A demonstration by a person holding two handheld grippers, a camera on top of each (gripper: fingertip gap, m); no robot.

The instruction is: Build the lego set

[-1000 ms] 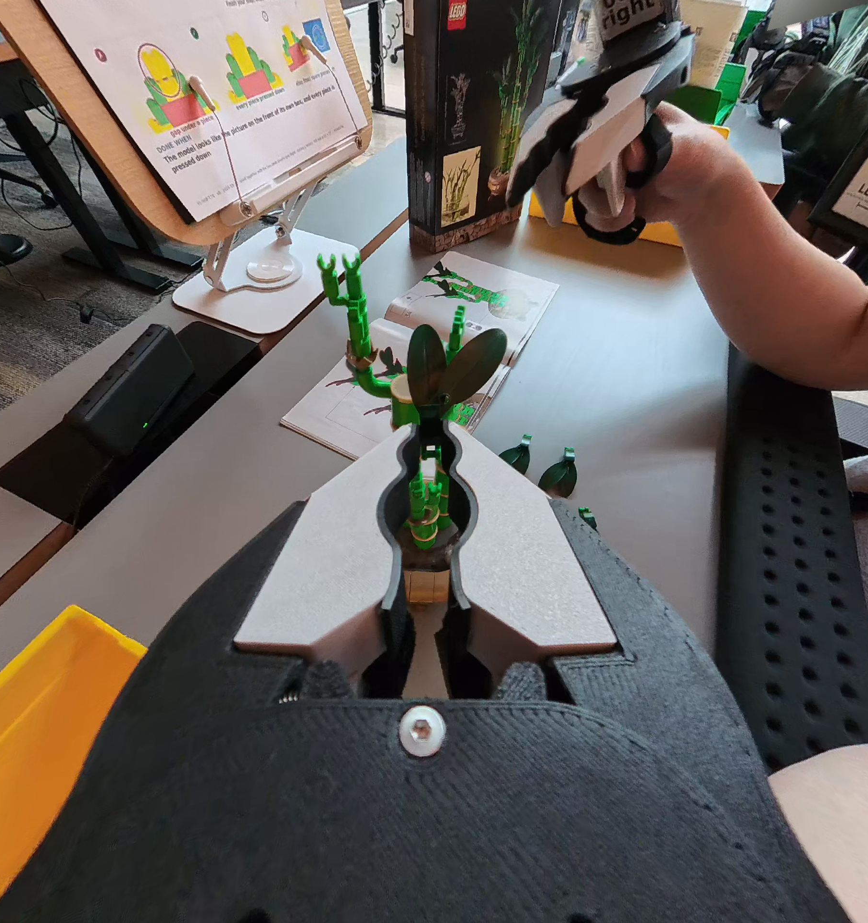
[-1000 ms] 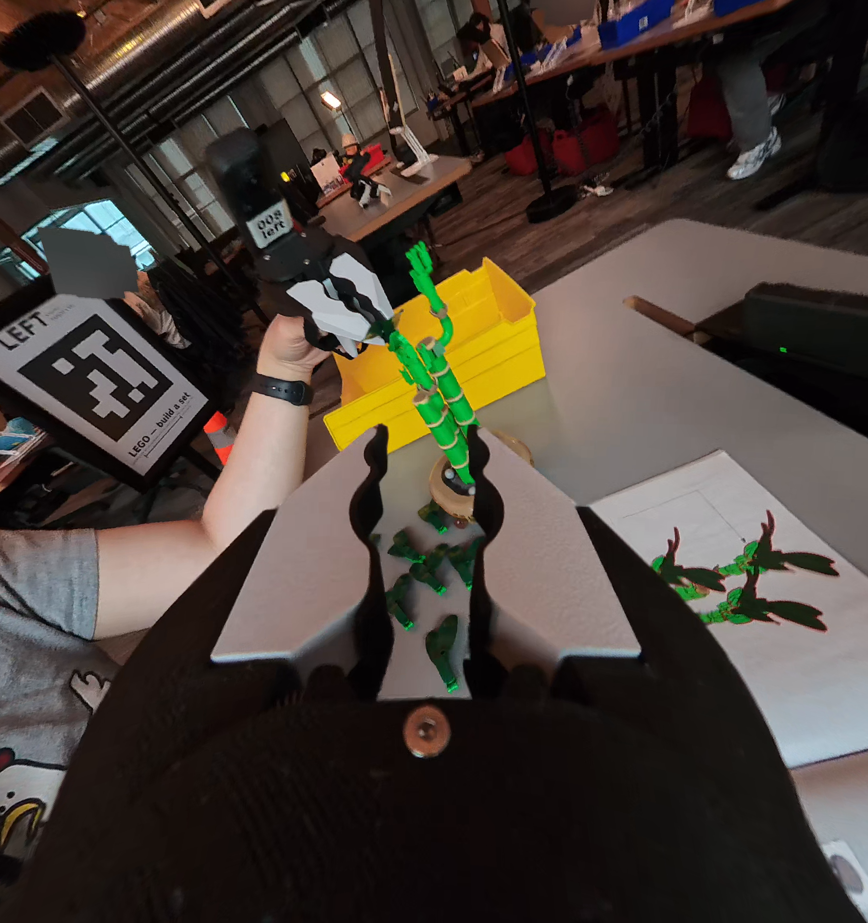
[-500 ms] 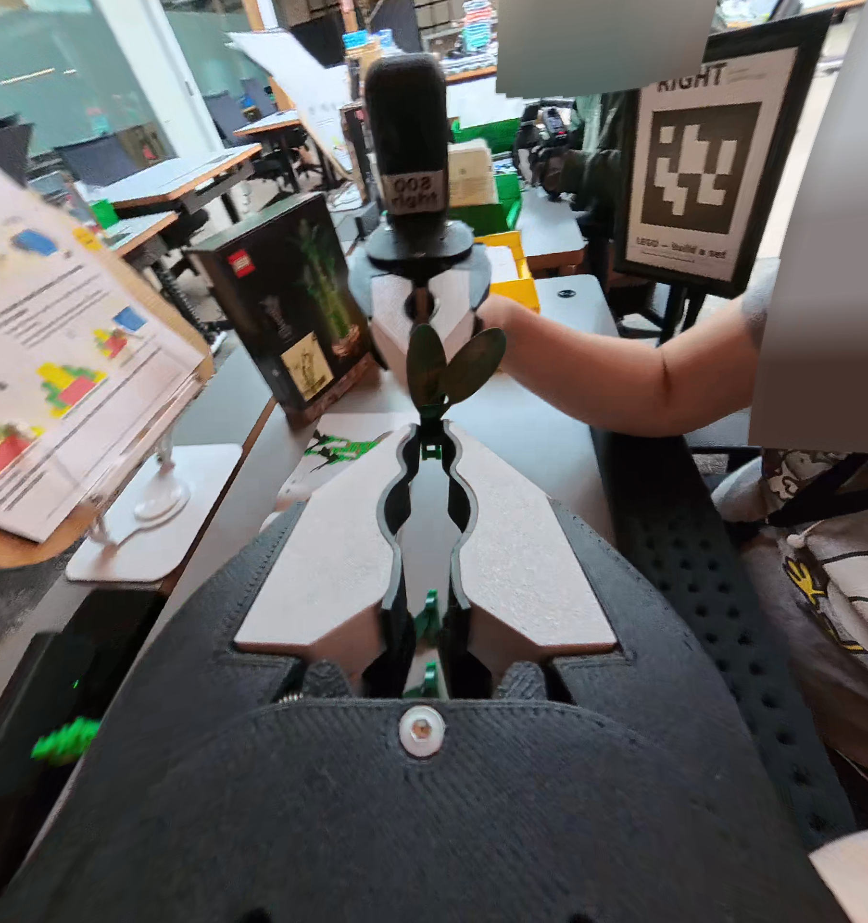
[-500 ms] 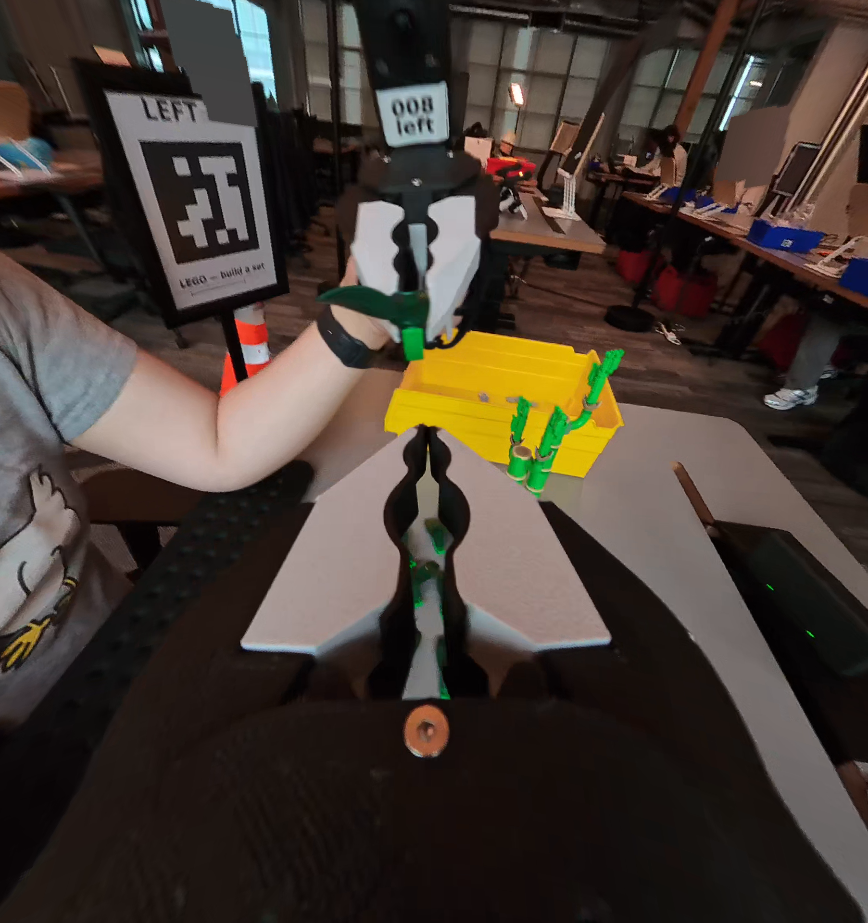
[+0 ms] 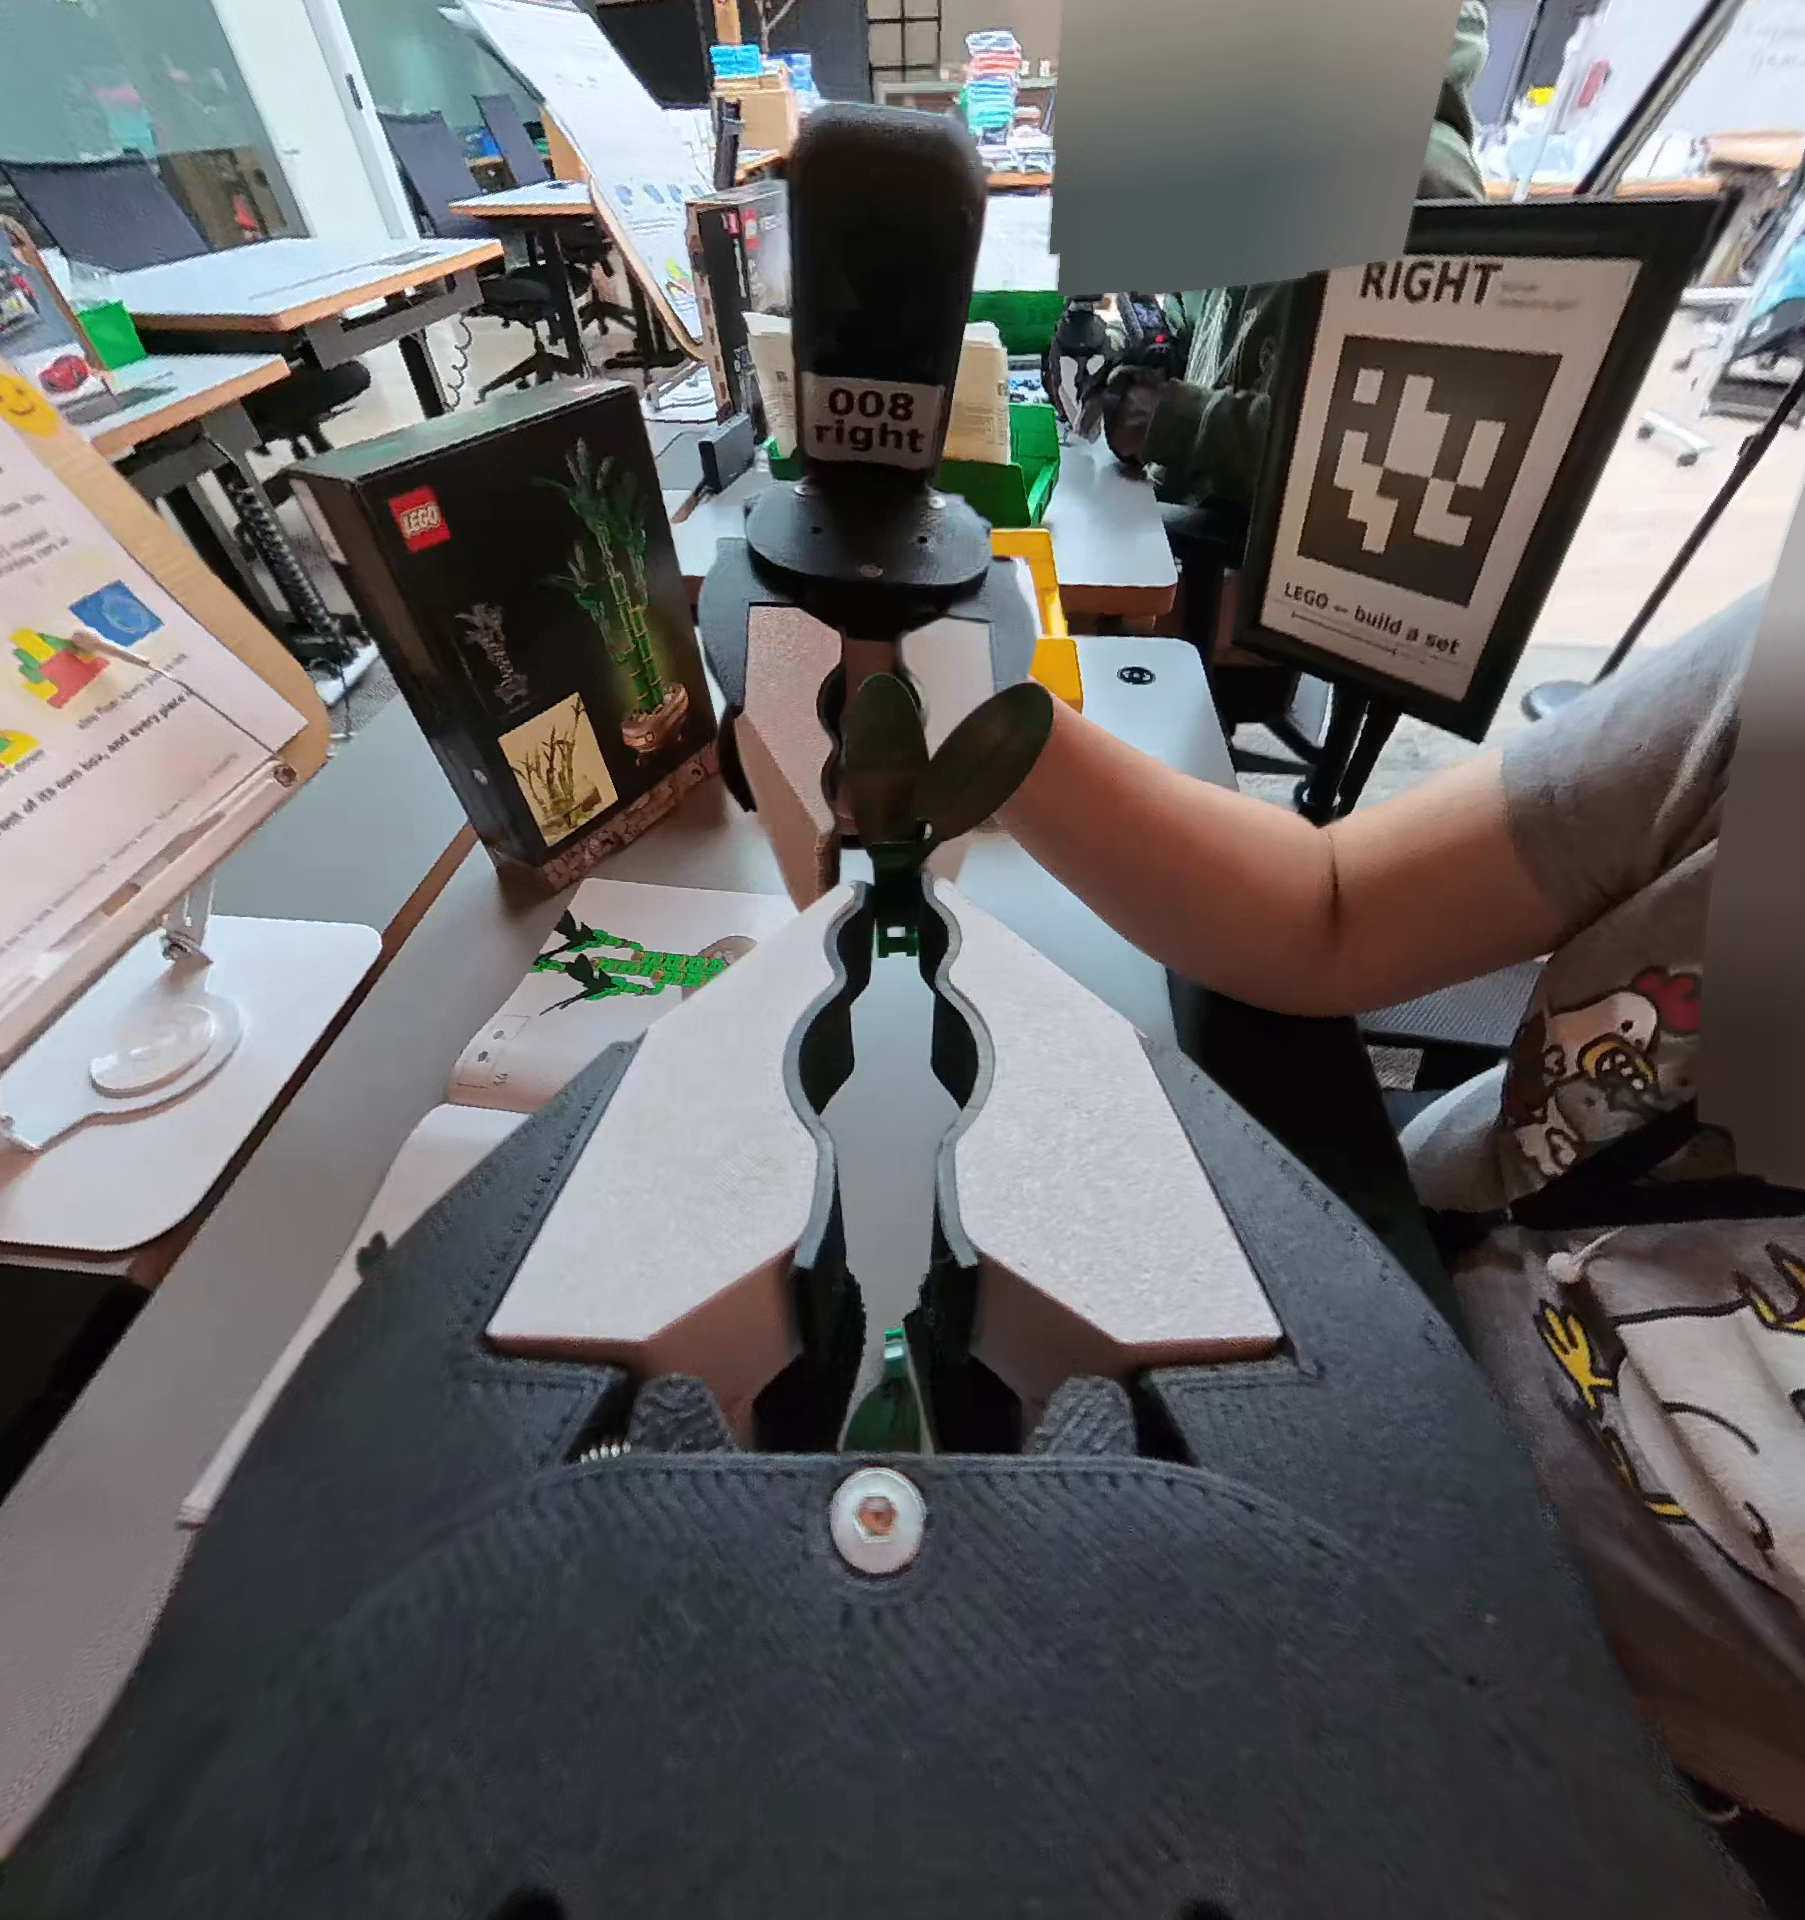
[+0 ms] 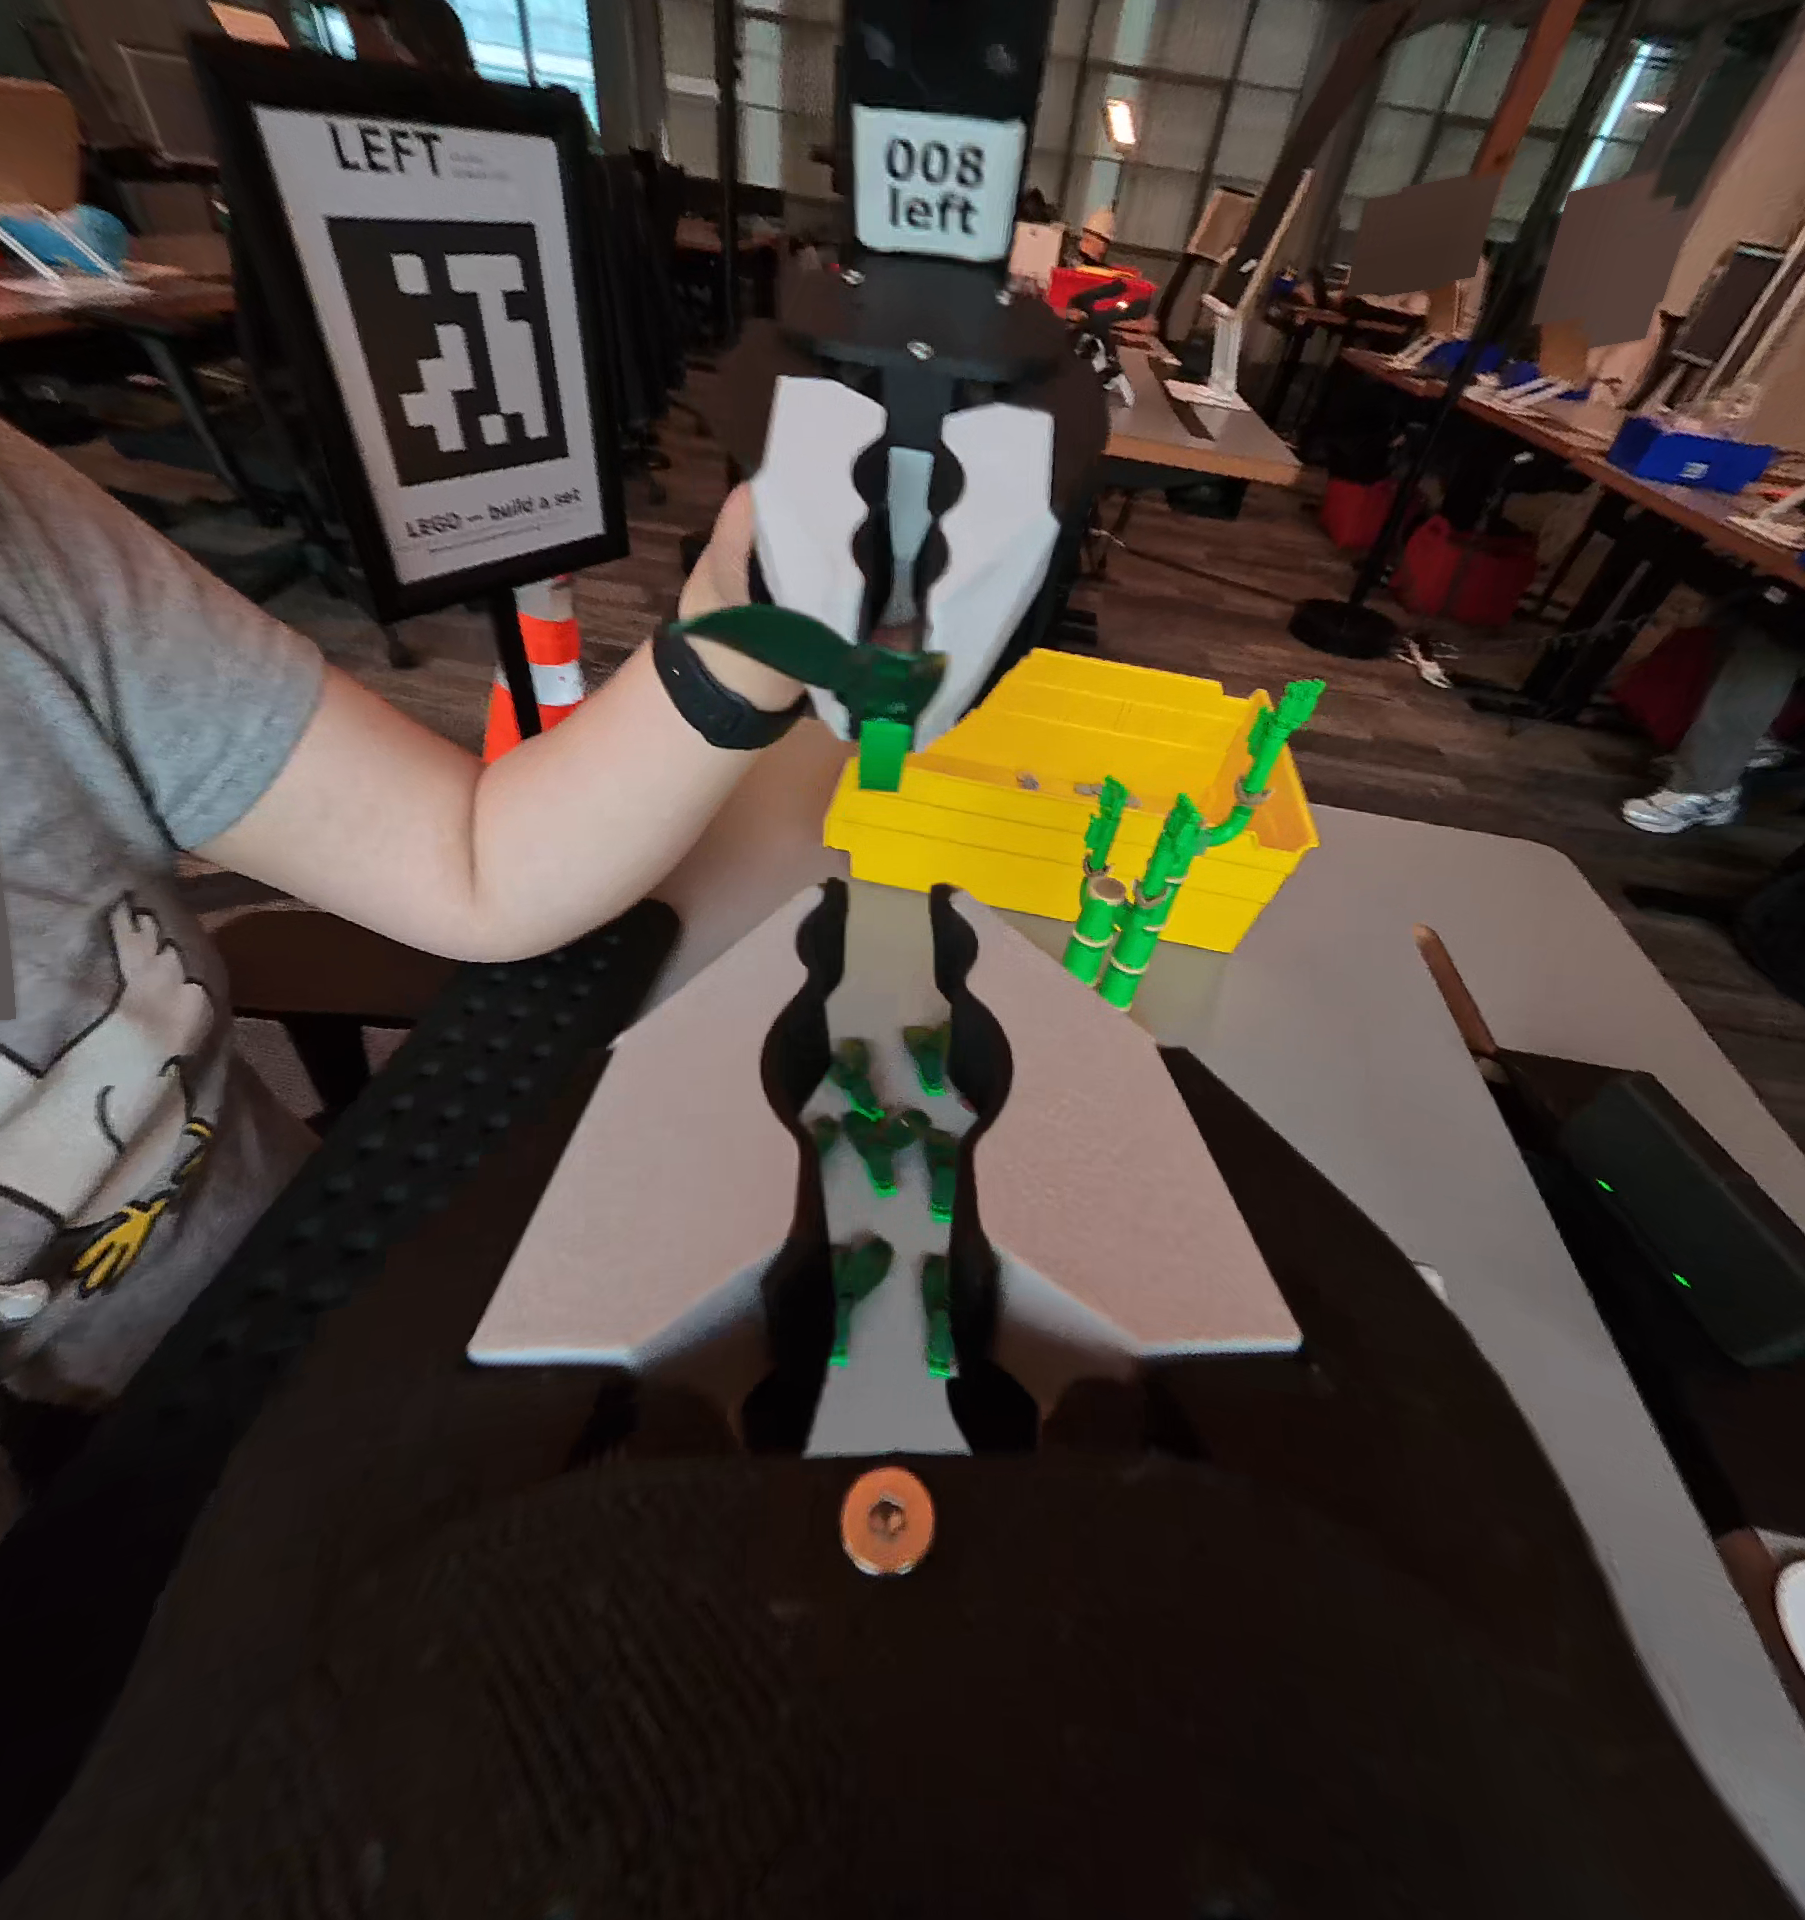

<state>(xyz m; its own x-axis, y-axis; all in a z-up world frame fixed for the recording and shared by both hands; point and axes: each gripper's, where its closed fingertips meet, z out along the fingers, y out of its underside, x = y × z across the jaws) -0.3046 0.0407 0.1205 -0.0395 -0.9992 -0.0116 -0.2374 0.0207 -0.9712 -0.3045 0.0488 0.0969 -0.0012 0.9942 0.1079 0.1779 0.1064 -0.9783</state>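
Note:
My left gripper is shut on the stem of a leaf piece with two dark green leaves, held up in the air. In the right wrist view the same leaf piece hangs from the left gripper, with its bright green stem pointing down. My right gripper is open and empty. It faces the left gripper, a short way below and in front of the leaf piece. Several loose leaf pieces lie on the table under it. The bamboo model stands upright beside the yellow bin.
A set box and an open instruction booklet are at the back of the grey table. A paper stand is on the left. A black perforated mat lies along the near edge, and a black device sits at the right. My left and right fingertips are right by each other.
Both grippers rose from the table and turned to face each other. The left one carried the leaf piece away from the bamboo model. The right jaws stand wider than half a second ago.

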